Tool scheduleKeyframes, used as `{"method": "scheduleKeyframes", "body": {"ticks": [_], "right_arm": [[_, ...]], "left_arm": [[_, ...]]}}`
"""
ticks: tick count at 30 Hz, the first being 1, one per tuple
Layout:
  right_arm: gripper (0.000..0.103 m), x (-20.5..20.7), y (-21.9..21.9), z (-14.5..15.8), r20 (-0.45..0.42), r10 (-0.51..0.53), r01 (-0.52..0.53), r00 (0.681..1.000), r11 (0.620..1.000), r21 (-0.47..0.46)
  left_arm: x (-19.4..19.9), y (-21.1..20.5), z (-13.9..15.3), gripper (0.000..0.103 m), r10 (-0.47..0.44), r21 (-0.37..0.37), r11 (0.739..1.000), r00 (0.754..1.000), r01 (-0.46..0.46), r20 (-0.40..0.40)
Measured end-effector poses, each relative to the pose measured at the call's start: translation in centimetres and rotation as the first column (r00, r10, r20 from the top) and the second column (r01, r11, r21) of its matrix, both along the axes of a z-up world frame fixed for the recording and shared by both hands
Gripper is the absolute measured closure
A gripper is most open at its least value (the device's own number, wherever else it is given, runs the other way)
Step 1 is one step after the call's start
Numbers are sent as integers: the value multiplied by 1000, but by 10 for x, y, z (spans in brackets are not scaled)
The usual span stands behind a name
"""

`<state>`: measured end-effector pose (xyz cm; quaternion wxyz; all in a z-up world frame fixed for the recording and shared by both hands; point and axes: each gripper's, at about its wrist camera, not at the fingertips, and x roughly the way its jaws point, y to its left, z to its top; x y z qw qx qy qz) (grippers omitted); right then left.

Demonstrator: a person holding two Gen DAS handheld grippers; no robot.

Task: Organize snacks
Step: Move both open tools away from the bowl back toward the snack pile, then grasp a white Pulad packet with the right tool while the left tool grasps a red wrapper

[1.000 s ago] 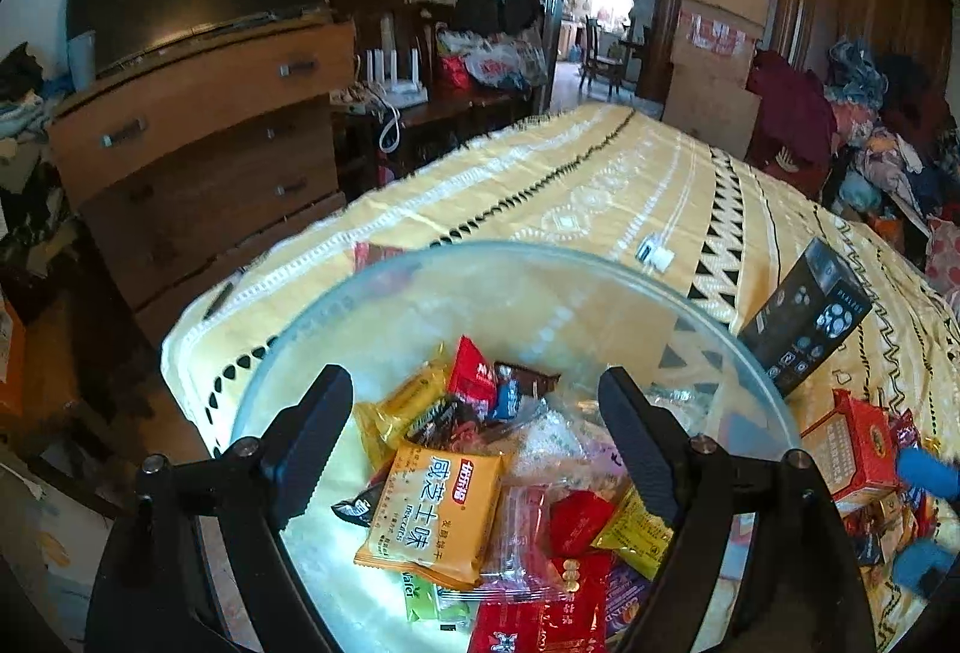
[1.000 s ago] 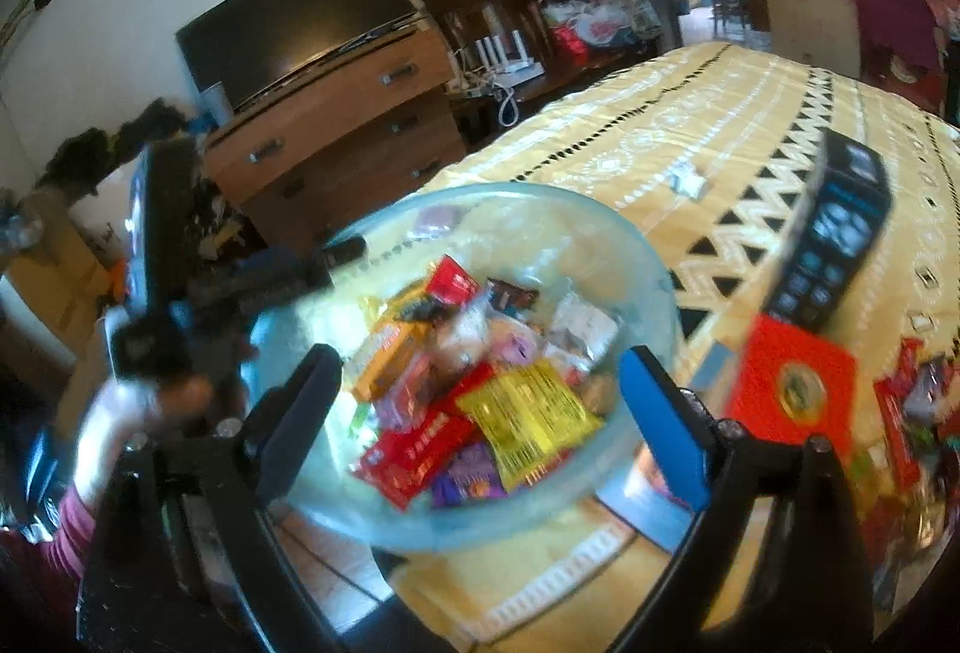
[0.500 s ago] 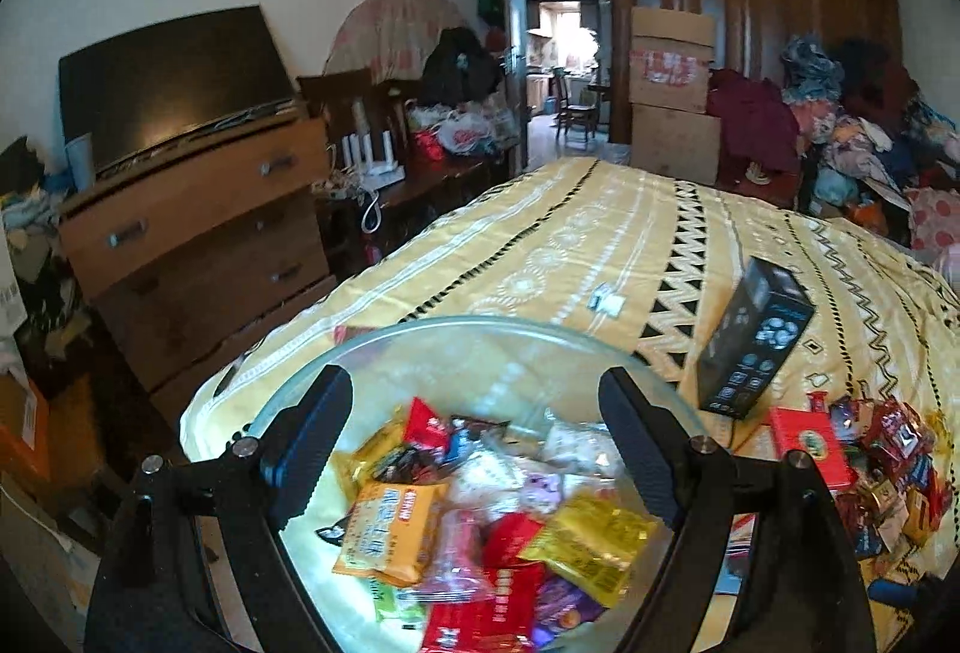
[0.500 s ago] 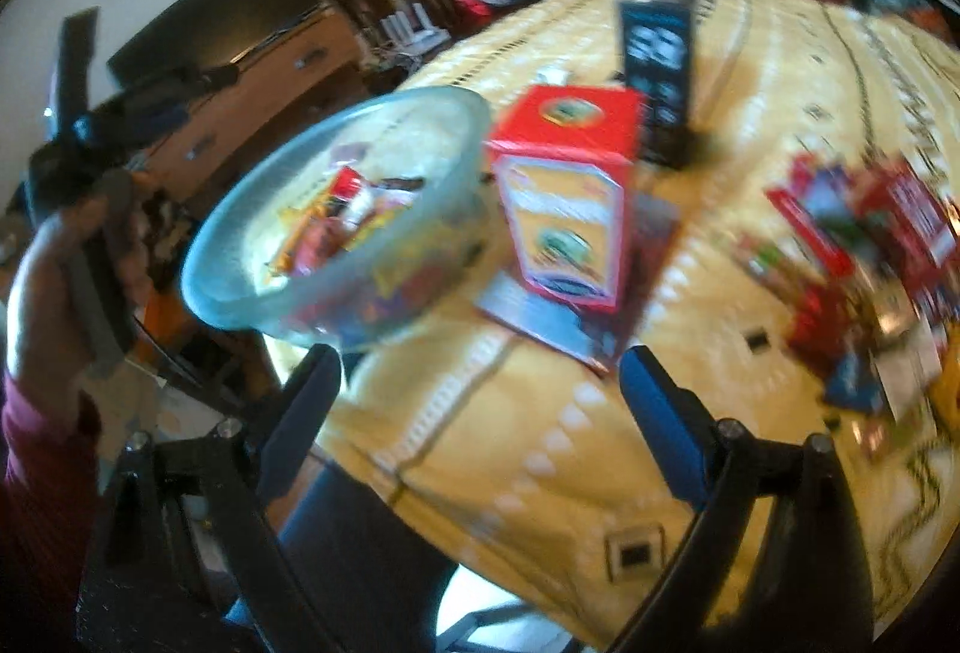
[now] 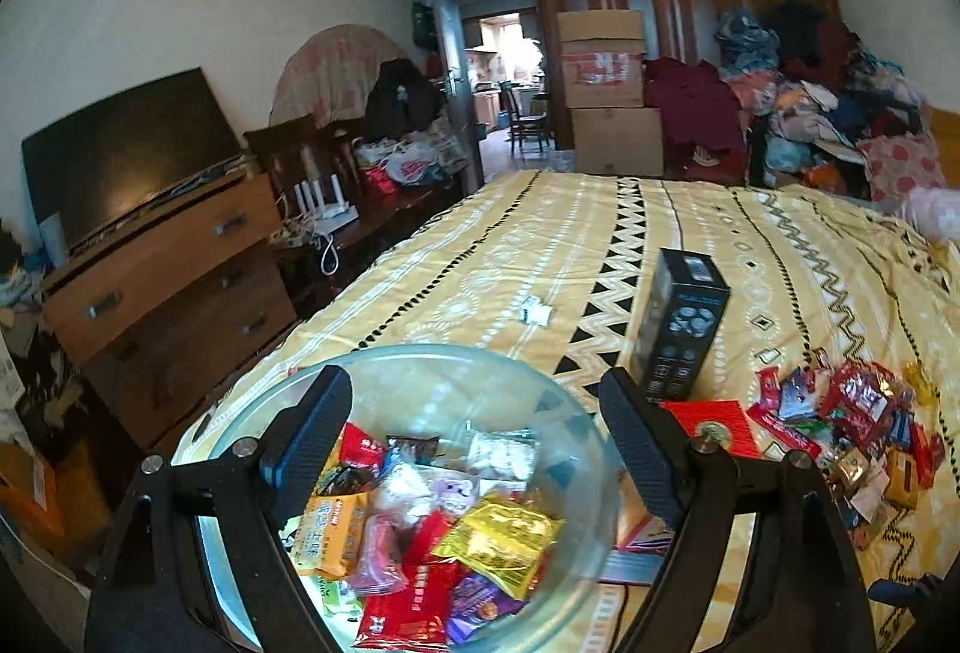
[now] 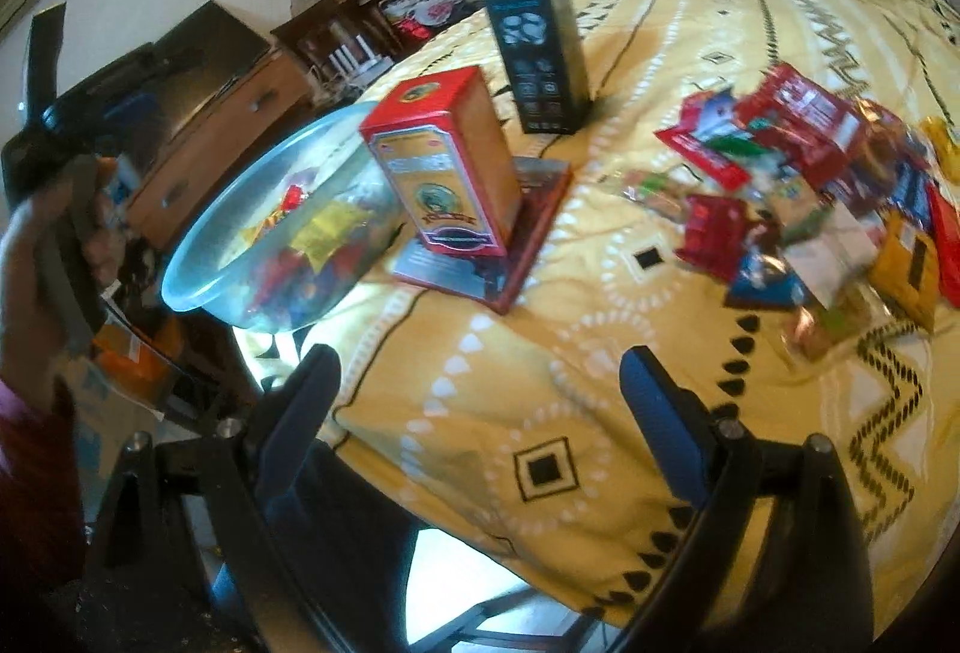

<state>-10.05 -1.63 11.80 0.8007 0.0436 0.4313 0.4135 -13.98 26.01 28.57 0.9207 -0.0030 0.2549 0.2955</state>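
Observation:
A clear glass bowl (image 5: 558, 413) holds several wrapped snacks and sits at the near left edge of the yellow patterned tablecloth (image 5: 540, 245). My left gripper (image 5: 474, 395) is open and empty, raised just above and behind the bowl. A loose pile of snack packets (image 5: 852, 431) lies to the right. In the right wrist view the bowl (image 6: 240, 233) is at left and the pile (image 6: 810, 185) at right. My right gripper (image 6: 477, 377) is open and empty over the table's near edge.
A red tin box (image 6: 444, 167) stands on a flat red lid next to the bowl. A tall black box (image 6: 537, 59) stands behind it. A small white item (image 5: 534, 310) lies further back. A dresser with a TV (image 5: 150, 257) stands left of the table.
My left gripper has lifted and pulled back from the bowl. My right gripper has swung right and back from the bowl toward the table's near edge.

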Motion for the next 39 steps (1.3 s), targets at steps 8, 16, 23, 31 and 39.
{"method": "scheduleKeyframes", "body": {"ticks": [8,16,23,31,39], "right_arm": [[8,9,-44,-17,-42,-71,73,997,997,40],[8,21,-95,-37,-56,-177,179,983,983,49],[8,32,-138,-57,-79,-253,257,964,965,46],[27,118,-193,-72,-103,-368,375,924,925,63],[31,227,-174,-99,-81,-392,386,917,919,-75]], "left_arm": [[31,-57,2,15,-84,56,995,996,86,-44],[67,-127,-10,15,-306,-33,952,949,305,-74],[106,-183,-60,26,-530,-237,838,837,492,-135],[122,-213,-120,29,-598,-335,788,772,517,-215],[128,-201,-144,29,-574,-372,800,782,471,-243]]}}
